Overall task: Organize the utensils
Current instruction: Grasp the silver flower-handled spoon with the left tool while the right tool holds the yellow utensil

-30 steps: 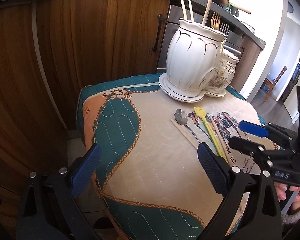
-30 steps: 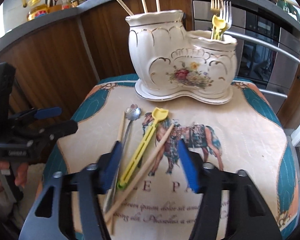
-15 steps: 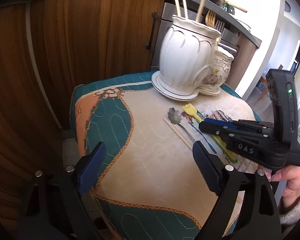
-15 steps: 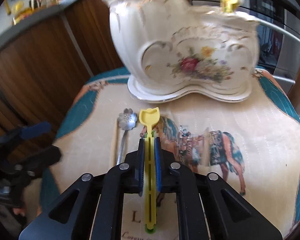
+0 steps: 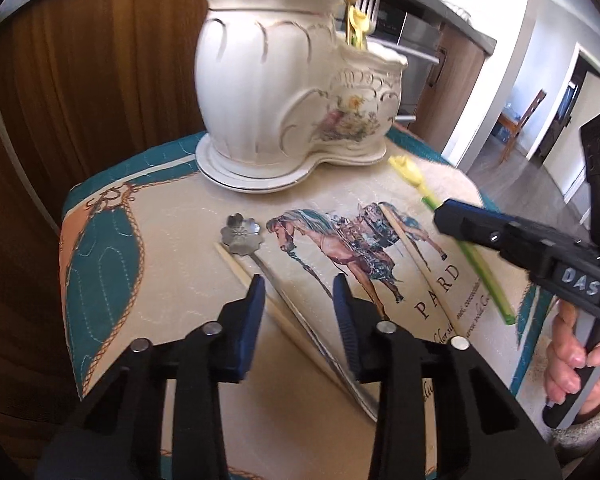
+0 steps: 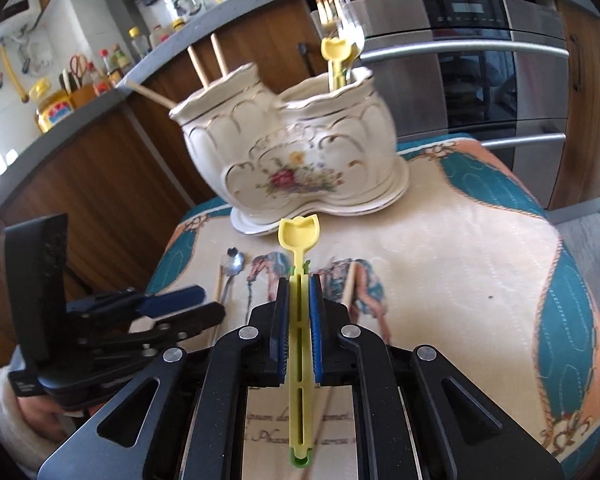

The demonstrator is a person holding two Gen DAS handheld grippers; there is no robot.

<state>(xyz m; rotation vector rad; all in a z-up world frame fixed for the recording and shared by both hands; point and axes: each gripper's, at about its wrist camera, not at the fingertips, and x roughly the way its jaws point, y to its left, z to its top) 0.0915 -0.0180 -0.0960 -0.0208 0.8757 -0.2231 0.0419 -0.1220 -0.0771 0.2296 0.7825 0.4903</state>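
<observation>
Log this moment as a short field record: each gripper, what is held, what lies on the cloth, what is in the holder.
right gripper: shut on the yellow spoon, lifted off the cloth
left gripper: open, low over the metal spoon and a chopstick
cloth: metal spoon and two chopsticks, the second across the horse print
holder: on its saucer; chopsticks in the taller pot, forks and another yellow spoon in the lower one
</observation>
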